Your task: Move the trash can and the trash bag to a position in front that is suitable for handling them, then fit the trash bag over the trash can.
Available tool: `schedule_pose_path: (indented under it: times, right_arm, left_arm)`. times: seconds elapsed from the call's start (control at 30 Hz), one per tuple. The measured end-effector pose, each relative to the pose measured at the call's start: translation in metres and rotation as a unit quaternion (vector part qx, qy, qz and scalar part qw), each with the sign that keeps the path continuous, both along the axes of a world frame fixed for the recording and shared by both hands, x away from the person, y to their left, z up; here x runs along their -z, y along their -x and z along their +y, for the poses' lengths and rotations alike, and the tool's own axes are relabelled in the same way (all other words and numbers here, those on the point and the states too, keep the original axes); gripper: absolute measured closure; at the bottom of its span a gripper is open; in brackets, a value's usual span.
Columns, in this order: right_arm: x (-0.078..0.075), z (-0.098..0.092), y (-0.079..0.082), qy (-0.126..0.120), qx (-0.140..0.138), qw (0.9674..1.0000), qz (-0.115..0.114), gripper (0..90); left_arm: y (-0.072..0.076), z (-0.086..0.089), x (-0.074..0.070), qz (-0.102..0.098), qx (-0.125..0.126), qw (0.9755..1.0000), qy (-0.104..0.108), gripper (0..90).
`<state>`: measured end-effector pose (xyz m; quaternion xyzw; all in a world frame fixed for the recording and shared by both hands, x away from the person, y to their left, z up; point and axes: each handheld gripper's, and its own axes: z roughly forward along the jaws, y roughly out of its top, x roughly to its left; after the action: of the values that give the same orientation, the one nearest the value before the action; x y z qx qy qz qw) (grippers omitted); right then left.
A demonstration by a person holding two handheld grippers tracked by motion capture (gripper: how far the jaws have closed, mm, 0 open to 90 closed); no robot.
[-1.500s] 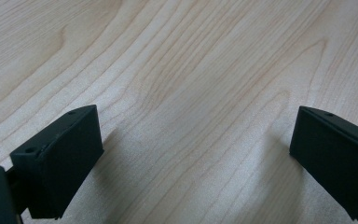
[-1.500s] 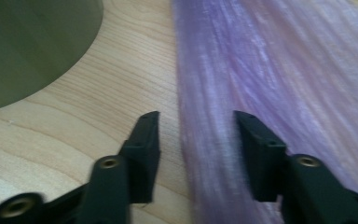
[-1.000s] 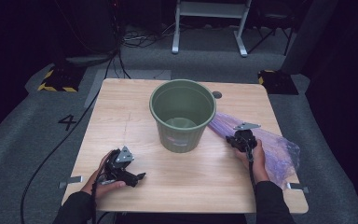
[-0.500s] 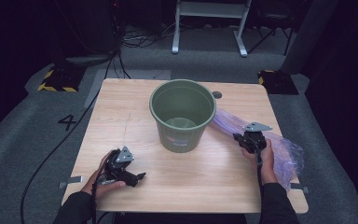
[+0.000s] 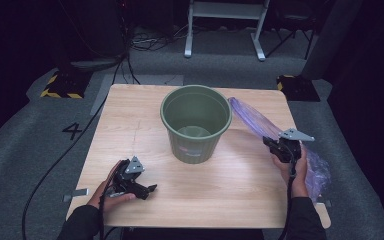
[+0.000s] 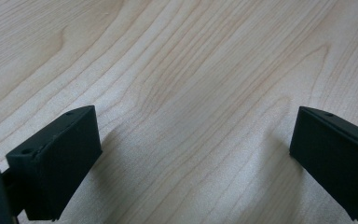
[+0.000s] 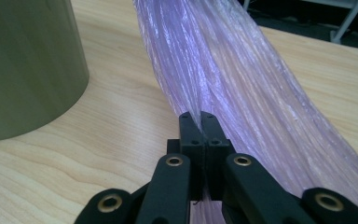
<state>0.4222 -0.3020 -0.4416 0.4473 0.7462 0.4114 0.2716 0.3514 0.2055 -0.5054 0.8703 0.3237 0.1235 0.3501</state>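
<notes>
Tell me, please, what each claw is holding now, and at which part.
The right claw is shut on the purple bag, pinching a fold of its film along its length. The left claw is open over the table, holding nothing.

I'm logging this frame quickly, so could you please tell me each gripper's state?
Left gripper: open, empty, over the table.
Right gripper: closed on the purple plastic bag.

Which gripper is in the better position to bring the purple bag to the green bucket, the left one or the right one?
The right gripper, probably. Its jaws are shut on the purple bag, beside the green bucket. The left gripper is open over bare table, away from the bag.
</notes>
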Motion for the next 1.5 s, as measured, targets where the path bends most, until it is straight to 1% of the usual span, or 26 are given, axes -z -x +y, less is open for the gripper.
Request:
schedule_pose_path:
  times: [0.13, 0.37, 0.4, 0.47, 0.53, 0.7, 1.07, 1.1, 1.17, 1.27, 1.5]
  right_arm:
    - [-0.005, -0.003, 0.002, -0.008, 0.001, 0.9999, -0.012, 90.0]
    - [-0.013, -0.002, 0.009, -0.013, 0.002, 0.9995, -0.028, 90.0]
    - [-0.015, -0.003, 0.01, -0.018, 0.001, 0.9992, -0.035, 90.0]
    - [-0.016, -0.003, 0.011, -0.018, 0.002, 0.9992, -0.037, 90.0]
    - [-0.021, -0.005, 0.013, -0.023, 0.003, 0.9986, -0.047, 90.0]
    - [-0.028, -0.005, 0.018, -0.027, -0.003, 0.9981, -0.055, 90.0]
    - [-0.041, 0.007, 0.029, -0.03, -0.033, 0.9959, -0.079, 90.0]
    - [-0.044, 0.009, 0.031, -0.032, -0.038, 0.9952, -0.085, 90.0]
    - [-0.045, 0.01, 0.032, -0.034, -0.04, 0.9948, -0.087, 90.0]
    - [-0.049, 0.015, 0.036, -0.03, -0.054, 0.9932, -0.099, 90.0]
    - [-0.056, 0.025, 0.041, -0.028, -0.076, 0.9906, -0.111, 90.0]
  left_arm:
    - [0.0, 0.001, 0.0, 0.0, 0.003, 1.0, 0.0, 1.6]
    - [0.0, 0.001, 0.0, -0.003, 0.001, 1.0, 0.0, 2.0]
    - [0.0, 0.0, 0.0, -0.002, 0.0, 1.0, 0.0, 2.1]
    - [0.0, 0.001, 0.0, -0.003, 0.002, 1.0, -0.001, 2.1]
    - [-0.001, 0.001, 0.0, -0.002, 0.005, 1.0, -0.002, 2.0]
    - [-0.002, 0.001, 0.0, -0.001, 0.008, 1.0, -0.001, 1.9]
    - [-0.002, 0.001, 0.0, -0.002, 0.01, 0.9999, -0.002, 1.9]
    - [-0.002, 0.001, 0.0, -0.002, 0.01, 0.9999, -0.002, 1.9]
    - [-0.002, 0.001, 0.0, -0.002, 0.012, 0.9999, -0.002, 2.0]
    - [-0.003, 0.001, 0.0, -0.002, 0.013, 0.9999, -0.001, 1.9]
    - [-0.004, 0.001, 0.0, -0.001, 0.018, 0.9998, -0.001, 1.8]
